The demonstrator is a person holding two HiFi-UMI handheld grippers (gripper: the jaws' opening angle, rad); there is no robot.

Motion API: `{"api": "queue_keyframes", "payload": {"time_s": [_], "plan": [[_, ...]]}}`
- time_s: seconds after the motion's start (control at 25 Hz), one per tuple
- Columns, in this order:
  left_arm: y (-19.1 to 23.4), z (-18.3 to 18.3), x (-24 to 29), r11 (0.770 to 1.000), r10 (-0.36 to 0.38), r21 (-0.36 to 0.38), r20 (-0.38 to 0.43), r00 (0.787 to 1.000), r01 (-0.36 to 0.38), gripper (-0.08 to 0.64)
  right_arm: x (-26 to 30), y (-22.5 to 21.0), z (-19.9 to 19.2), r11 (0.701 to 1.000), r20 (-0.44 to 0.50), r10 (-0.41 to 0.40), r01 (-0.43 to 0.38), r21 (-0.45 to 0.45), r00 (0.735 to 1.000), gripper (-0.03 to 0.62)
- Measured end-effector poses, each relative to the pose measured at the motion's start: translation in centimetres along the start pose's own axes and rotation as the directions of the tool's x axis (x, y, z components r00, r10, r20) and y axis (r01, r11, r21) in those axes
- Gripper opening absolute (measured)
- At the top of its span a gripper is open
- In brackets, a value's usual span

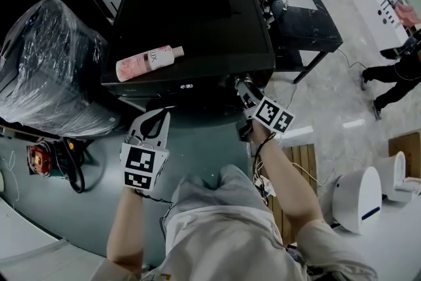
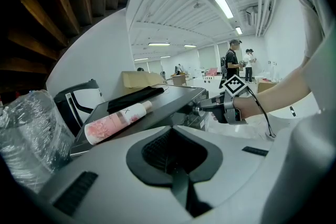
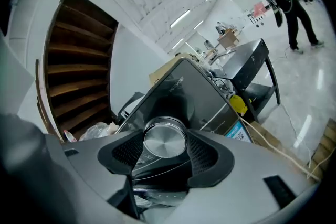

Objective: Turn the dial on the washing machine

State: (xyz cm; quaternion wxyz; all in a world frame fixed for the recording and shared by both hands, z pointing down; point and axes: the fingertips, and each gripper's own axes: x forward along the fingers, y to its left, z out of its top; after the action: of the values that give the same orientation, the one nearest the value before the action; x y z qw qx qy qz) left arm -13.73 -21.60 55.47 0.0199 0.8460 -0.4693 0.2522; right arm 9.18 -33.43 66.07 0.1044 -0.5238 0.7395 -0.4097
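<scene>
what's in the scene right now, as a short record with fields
appliance: black washing machine, seen from above
target: silver dial at the right end of the front panel
right side: right gripper closed on the dial
left side: left gripper shut and empty, held off the front of the machine
on top: pink bottle lying on its side near the front left edge
nearby: plastic-wrapped bundle to the left of the machine
</scene>
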Motion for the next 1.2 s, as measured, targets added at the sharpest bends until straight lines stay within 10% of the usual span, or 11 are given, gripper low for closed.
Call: {"api": "queue_keyframes", "payload": {"time_s": [0.28, 0.56, 1.2], "plan": [[-1.3, 0.6, -0.1, 0.996, -0.074, 0.052, 0.001, 0.997, 0.073, 0.020, 0.1, -0.1, 0.0, 0.965, 0.006, 0.079, -0.078, 0.252, 0.997, 0.284], [-2.2, 0.7, -0.7, 0.992, -0.120, 0.034, 0.012, 0.993, 0.119, 0.020, -0.3, -0.6, -0.5, 0.869, 0.058, 0.078, -0.096, 0.486, 0.995, 0.276], [1.3, 5.6, -5.9, 0.998, -0.040, -0.048, 0.032, 0.999, 0.041, 0.021, -6.1, 8.6, 4.6, 0.999, -0.028, 0.053, -0.053, 0.003, 0.998, 0.217]]}}
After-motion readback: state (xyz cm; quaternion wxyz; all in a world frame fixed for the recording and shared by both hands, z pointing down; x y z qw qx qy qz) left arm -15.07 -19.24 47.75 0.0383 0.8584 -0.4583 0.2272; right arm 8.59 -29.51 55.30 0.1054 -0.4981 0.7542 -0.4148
